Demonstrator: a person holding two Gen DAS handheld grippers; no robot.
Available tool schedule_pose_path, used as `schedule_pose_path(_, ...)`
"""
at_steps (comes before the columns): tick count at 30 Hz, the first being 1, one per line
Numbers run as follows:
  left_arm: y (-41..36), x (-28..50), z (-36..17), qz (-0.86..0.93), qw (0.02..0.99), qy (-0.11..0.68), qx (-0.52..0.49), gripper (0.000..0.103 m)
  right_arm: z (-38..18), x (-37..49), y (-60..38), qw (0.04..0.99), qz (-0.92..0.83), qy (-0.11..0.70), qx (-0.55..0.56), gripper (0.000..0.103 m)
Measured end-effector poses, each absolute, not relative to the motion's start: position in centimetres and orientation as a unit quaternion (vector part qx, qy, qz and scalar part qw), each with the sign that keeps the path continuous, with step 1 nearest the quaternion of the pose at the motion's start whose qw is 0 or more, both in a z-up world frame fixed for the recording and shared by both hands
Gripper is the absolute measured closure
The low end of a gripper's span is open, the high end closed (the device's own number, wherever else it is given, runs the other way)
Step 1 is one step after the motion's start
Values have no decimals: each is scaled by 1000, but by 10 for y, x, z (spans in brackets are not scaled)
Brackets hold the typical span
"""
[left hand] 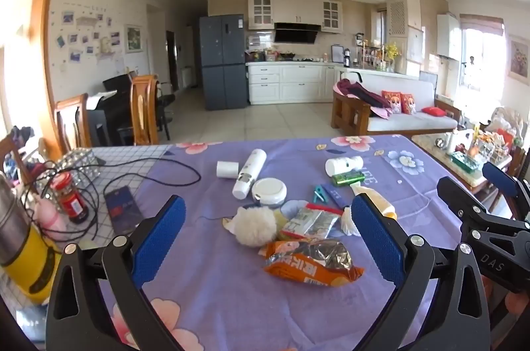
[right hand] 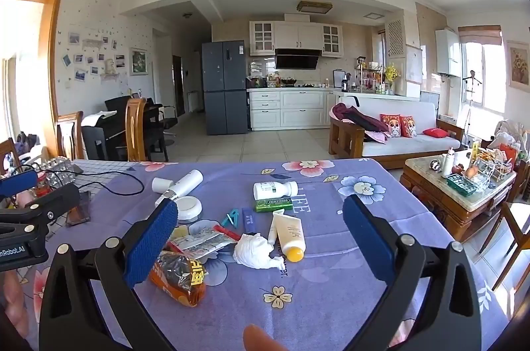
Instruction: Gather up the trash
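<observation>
Both claws held above the near edge of the table, jaws wide apart, nothing between them. Left gripper frames the litter pile at lower centre of its view; right gripper sits just to its right, its blue pads showing at the right edge of the left view.

Nearest trash – orange snack bag, crumpled, foil side up, lying flat on the purple floral tablecloth. Just behind it, touching: a small silver packet with a red strip. Left of that, a white fluffy ball. In the right view a crumpled white tissue sits centre frame, beside a cream tube with a yellow cap.

Mid-table: round white jar, teal clip, green tin. Further back – white spray bottle lying on its side, white cap beside it, white pill bottle also on its side.

Left edge: red-lidded jar, tangled black cable, yellow flask.

Far background: kitchen, grey fridge, sofa.
</observation>
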State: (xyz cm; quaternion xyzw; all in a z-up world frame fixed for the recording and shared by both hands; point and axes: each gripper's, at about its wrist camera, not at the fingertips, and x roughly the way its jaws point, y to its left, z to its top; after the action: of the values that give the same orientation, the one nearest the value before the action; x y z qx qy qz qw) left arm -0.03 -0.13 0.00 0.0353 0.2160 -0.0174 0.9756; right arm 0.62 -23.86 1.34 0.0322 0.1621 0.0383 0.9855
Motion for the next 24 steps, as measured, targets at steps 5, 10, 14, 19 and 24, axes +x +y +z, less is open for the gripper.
schedule_pose_path(5,9,0,1,-24,975,221,10,4,11,2,-234,988,17,150,17,4)
schedule_pose_path(10,11,4,-3,-32,975,221,7,4,11,8,-238,984,31,169,35,4)
schedule_pose_path(14,8,5,-5,-30,975,219,10,5,8,9,-240,984,29,174,38,4)
schedule_pose_path(19,10,7,-10,-31,974,223,7,5,5,9,-237,984,22,178,26,4)
schedule_pose_path(24,9,8,-13,-17,974,226,11,5,0,8,-236,984,24,177,23,4)
